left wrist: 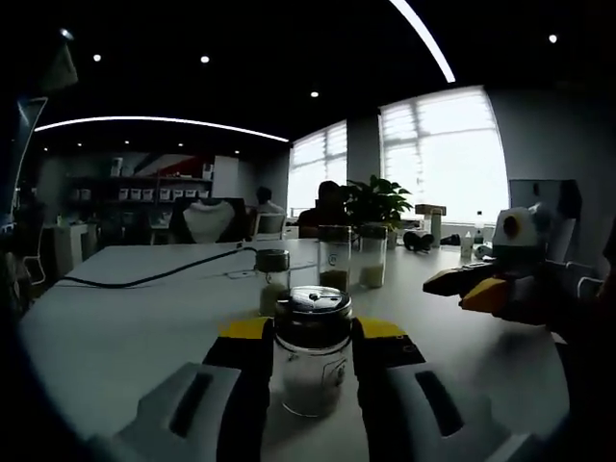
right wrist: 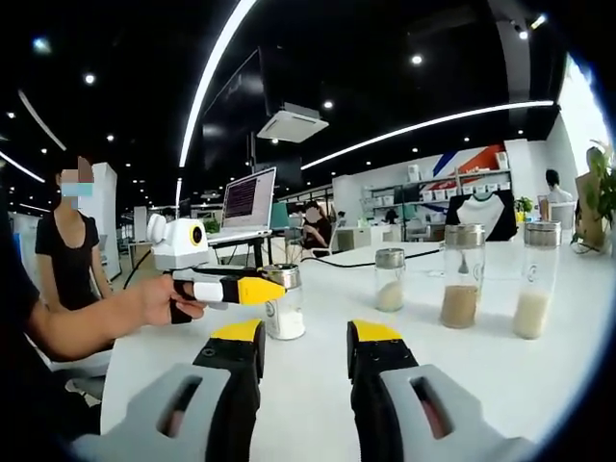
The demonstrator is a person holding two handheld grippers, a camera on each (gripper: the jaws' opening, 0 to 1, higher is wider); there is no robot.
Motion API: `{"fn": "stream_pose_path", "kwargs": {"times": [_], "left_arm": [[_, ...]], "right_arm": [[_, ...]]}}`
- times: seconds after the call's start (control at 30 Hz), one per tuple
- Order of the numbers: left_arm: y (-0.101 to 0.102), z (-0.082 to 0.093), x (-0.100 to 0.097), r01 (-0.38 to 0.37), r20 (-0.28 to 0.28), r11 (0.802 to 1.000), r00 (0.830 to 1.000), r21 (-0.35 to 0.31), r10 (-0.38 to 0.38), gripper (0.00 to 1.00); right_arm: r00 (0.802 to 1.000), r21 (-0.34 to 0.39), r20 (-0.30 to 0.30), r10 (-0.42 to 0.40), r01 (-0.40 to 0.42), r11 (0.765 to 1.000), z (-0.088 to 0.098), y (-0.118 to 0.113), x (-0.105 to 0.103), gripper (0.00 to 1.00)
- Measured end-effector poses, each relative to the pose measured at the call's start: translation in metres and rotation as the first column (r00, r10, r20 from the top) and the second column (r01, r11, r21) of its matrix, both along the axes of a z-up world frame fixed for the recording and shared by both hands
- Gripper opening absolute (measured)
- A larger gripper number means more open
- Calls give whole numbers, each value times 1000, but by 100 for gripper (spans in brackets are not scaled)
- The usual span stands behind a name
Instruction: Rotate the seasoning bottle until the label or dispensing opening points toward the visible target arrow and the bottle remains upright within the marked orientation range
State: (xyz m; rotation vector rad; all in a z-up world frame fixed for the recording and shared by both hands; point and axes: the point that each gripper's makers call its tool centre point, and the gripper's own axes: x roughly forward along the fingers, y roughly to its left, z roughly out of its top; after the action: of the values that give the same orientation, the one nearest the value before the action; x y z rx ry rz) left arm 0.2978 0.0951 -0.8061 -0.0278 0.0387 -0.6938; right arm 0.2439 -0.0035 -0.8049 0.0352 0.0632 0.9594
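At 6 o'clock in the left gripper view, the left hand-held gripper [left wrist: 310,358] stood with its yellow-tipped jaws on either side of the seasoning bottle [left wrist: 312,352]. The jaws pressed against the glass, so the grip appeared closed on the bottle, probably to turn it about its upright axis. The bottle stood upright on the white worktop [left wrist: 115,318], holding pale contents under a metal dispensing lid. At 12 o'clock from it stood three further jars: a short jar [left wrist: 272,279] and two tall jars [left wrist: 334,257] [left wrist: 372,255]. At 3 o'clock the right hand-held gripper [left wrist: 472,286] hovered near, apart from the bottle. No target arrow could be made out.

At 6 o'clock in the right gripper view, the right hand-held gripper [right wrist: 304,348] was open, its jaws parted over bare worktop [right wrist: 318,318] and holding nothing, likely waiting in reserve. At 9 o'clock a hand [right wrist: 159,298] carried the left hand-held gripper [right wrist: 252,290] against the seasoning bottle [right wrist: 284,306]. At 2 o'clock stood the three jars, well apart from it. Count: four containers, two grippers.
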Motion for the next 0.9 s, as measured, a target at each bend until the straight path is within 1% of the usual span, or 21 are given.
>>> {"fn": "stream_pose_path", "kwargs": {"times": [0.3,0.33,0.4,0.47,0.53,0.57,0.6,0.7,0.8,0.9], "left_arm": [[-1,1,2,9,-6,1000,1000,2,-9,35],[-2,3,2,10,0,1000,1000,-10,-10,36],[-2,9,-1,12,9,999,1000,-47,-11,42],[-2,8,-3,5,6,999,1000,-49,-5,47],[-3,6,-5,1,2,1000,1000,-31,-1,49],[-4,4,-6,-7,5,1000,1000,-7,7,51],[-3,4,-6,-20,14,1000,1000,4,20,53],[-3,6,-8,-29,31,1000,999,12,29,57],[-4,6,-9,-24,30,1000,999,14,24,59],[-6,4,-8,-26,39,999,999,44,25,61]], "right_arm": [[1000,-1,-3,-6,6,1000,-1,4,1,32],[1000,-5,-3,-4,4,1000,-2,5,1,33],[1000,-22,2,-10,10,1000,-3,6,3,33],[1000,-29,9,-18,18,999,0,6,5,32],[999,-42,24,-30,31,999,2,6,10,32],[999,-50,30,-37,39,998,3,5,12,33],[998,-56,37,-47,49,997,4,5,16,33],[998,-66,37,-57,60,996,4,4,24,33],[996,-74,38,-76,78,994,6,4,34,33],[996,-76,40,-77,79,994,10,6,43,34]]}}
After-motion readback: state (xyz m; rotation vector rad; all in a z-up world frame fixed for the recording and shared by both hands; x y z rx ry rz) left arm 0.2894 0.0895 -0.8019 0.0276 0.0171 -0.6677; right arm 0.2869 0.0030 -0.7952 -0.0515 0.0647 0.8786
